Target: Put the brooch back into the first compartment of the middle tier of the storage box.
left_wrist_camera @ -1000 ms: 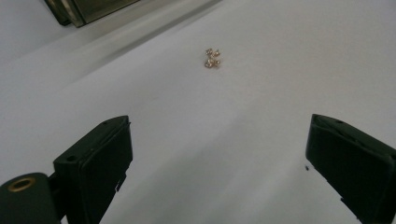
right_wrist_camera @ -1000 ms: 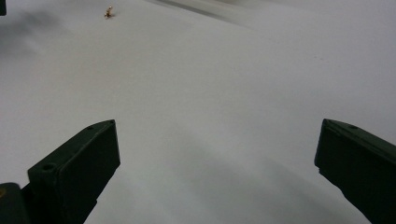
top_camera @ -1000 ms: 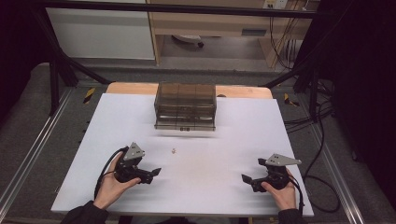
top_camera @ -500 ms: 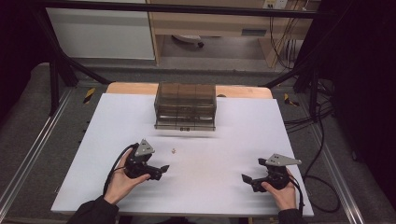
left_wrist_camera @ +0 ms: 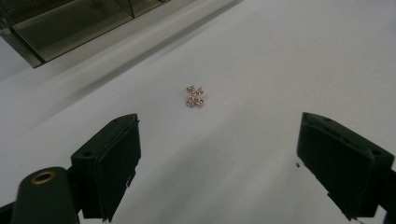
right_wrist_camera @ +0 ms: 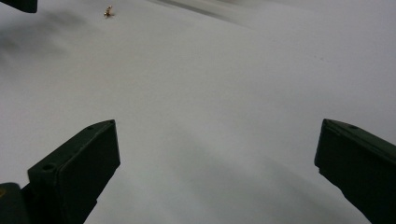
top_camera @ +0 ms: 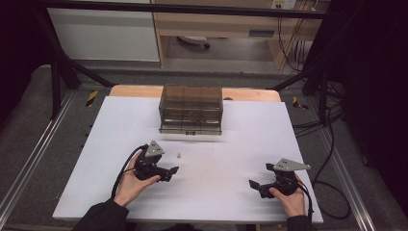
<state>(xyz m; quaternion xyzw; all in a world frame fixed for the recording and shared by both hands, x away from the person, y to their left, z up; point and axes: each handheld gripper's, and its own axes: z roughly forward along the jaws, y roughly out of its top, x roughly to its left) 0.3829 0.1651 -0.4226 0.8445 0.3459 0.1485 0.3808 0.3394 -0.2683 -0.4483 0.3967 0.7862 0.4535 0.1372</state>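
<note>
1. Small gold ornament (top_camera: 179, 155): lies on the white table (top_camera: 250, 144), out in the open, just ahead of the left claw and well short of the drawer box. In the left gripper view (left_wrist_camera: 194, 96) it reads as a cluster of pale stones in a gold setting, possibly an earring or a charm; too small to name for certain. In the right gripper view (right_wrist_camera: 109, 11) it appears far off, near the top left corner.

2. Left claw (top_camera: 174, 170): held in the person's left hand (top_camera: 132, 179) at the near left of the table, pointing toward the middle. Its jaws stand wide apart and have just been closing a little; nothing sits between them. The ornament lies on the table beyond the tips, roughly centred between the two jaws, untouched.

3. Right claw (top_camera: 253, 185): held in the person's right hand (top_camera: 288, 199) at the near right, well apart from the ornament. Jaws spread wide over bare table, nothing gripped.

4. Smoked clear plastic drawer box (top_camera: 191, 109): stands at the far middle of the table, front facing the person, drawers pushed in. Its lower corner shows in the left gripper view (left_wrist_camera: 60, 28).
</note>
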